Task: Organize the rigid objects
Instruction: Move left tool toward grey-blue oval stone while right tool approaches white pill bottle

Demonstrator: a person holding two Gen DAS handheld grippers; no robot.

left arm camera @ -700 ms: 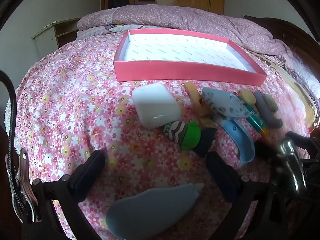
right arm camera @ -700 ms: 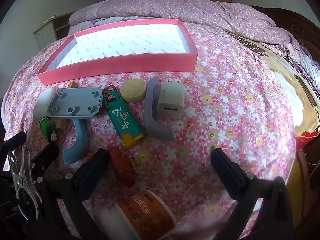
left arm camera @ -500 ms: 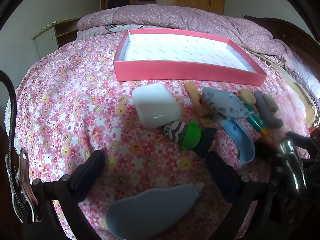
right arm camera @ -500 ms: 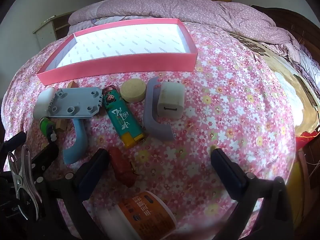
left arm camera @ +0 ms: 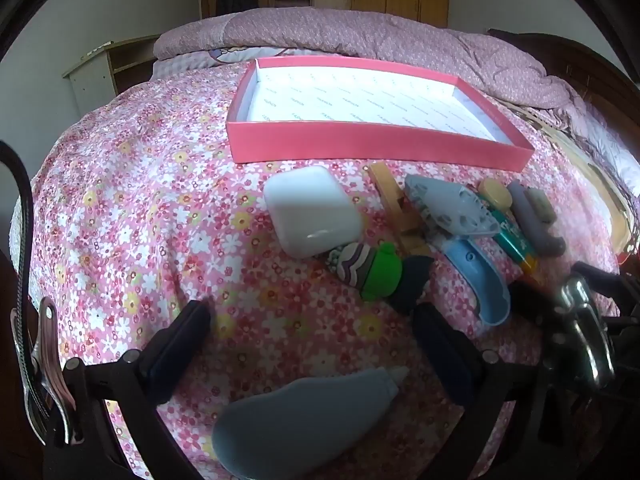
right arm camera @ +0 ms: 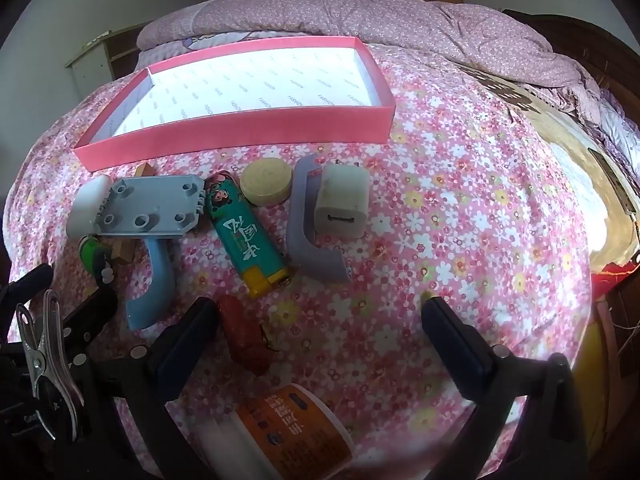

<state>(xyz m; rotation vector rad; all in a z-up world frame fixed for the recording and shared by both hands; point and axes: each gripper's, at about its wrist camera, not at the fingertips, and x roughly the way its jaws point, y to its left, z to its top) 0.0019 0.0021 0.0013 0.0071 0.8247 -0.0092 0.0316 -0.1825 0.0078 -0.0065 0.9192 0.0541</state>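
A shallow pink box [left arm camera: 380,146] with a white bottom [right arm camera: 248,128] lies empty at the far side of the floral bedspread. In front of it lies a row of small objects: a white case [left arm camera: 312,210], a green striped toy [left arm camera: 368,268], a grey studded plate [right arm camera: 152,210], a blue curved piece [right arm camera: 154,280], a green lighter [right arm camera: 246,244], a tan disc [right arm camera: 266,187], a grey bracket [right arm camera: 308,236] and a white charger [right arm camera: 342,202]. My left gripper [left arm camera: 312,332] is open over the bedspread, a grey-blue bottle [left arm camera: 304,412] below it. My right gripper [right arm camera: 320,316] is open, a red object [right arm camera: 244,338] by its left finger.
An orange-labelled jar [right arm camera: 292,428] lies just under my right gripper. A wooden piece [left arm camera: 394,208] lies between the white case and the plate. A rumpled purple quilt [left arm camera: 360,36] lies behind the box. The bed edge drops off at the right [right arm camera: 600,260].
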